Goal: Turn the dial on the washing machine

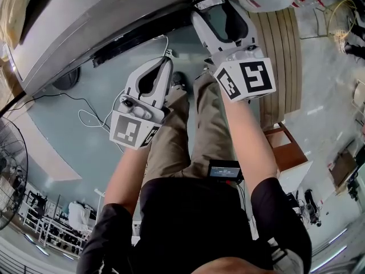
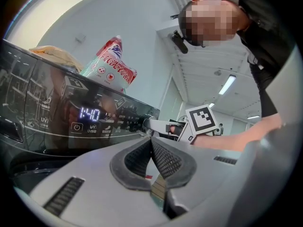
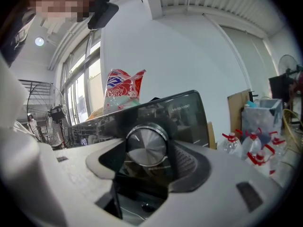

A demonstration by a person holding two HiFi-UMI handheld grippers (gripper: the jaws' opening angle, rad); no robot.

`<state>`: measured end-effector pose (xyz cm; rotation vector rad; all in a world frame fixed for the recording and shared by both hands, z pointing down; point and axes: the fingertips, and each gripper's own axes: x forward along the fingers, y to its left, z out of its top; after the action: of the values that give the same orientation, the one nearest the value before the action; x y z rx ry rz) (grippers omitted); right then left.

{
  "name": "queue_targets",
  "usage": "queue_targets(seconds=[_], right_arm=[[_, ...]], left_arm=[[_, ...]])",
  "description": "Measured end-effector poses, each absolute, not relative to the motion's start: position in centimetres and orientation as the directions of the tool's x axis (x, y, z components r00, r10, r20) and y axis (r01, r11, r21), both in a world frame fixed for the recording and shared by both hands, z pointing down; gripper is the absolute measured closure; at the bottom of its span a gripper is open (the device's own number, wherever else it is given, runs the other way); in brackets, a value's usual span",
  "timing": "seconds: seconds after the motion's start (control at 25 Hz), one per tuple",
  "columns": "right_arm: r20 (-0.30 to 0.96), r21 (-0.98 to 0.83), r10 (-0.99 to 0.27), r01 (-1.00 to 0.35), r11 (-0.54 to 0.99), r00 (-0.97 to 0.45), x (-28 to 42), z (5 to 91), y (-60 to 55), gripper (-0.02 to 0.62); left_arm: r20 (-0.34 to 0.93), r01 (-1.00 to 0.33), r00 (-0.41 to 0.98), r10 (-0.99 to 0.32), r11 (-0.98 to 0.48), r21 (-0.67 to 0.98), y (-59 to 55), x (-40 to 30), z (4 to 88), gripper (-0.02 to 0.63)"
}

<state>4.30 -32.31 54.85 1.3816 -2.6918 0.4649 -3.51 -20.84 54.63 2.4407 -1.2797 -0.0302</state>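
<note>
White wall (image 3: 189, 56): tall windows (image 3: 80, 93) left of it, corrugated ceiling (image 3: 213, 4) above it, cardboard sheet (image 3: 236, 112) and red-capped water bottles (image 3: 258, 150) at its right end. Floor (image 1: 51, 141) pale grey-blue.

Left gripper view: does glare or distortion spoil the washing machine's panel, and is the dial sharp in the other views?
Left gripper view: the glossy panel mirrors the room, yet its lit display is readable; the edges bow strongly. Right gripper view: the dial is in focus, with a soft sheen. Head view: even light, strong fisheye curve, dial not seen.
</note>
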Motion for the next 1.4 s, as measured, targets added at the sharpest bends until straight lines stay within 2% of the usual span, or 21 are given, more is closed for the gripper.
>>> queue_targets(seconds=[0.28, 0.64, 1.4], right_arm=[[0.209, -0.291, -0.780, -0.799, 0.527, -0.590, 4.33, 54.91, -32.23, 0.319], [0.196, -0.461, -0.777, -0.756, 0.465, -0.598, 4.43, 55.14, -32.25, 0.319], [0.128, -0.758, -0.765, -0.560, 0.335, -0.631, 4.58, 55.32, -32.48, 0.321]], left_arm=[[0.153, -0.782, 0.596, -0.789, -0.526, 0.334, -21.07, -3.31, 54.41, 0.611], [0.155, -0.788, 0.595, -0.789, -0.534, 0.307, -20.77, -3.65, 53.96, 0.611], [0.160, -0.786, 0.599, -0.785, -0.538, 0.304, -21.01, -3.47, 54.00, 0.611]])
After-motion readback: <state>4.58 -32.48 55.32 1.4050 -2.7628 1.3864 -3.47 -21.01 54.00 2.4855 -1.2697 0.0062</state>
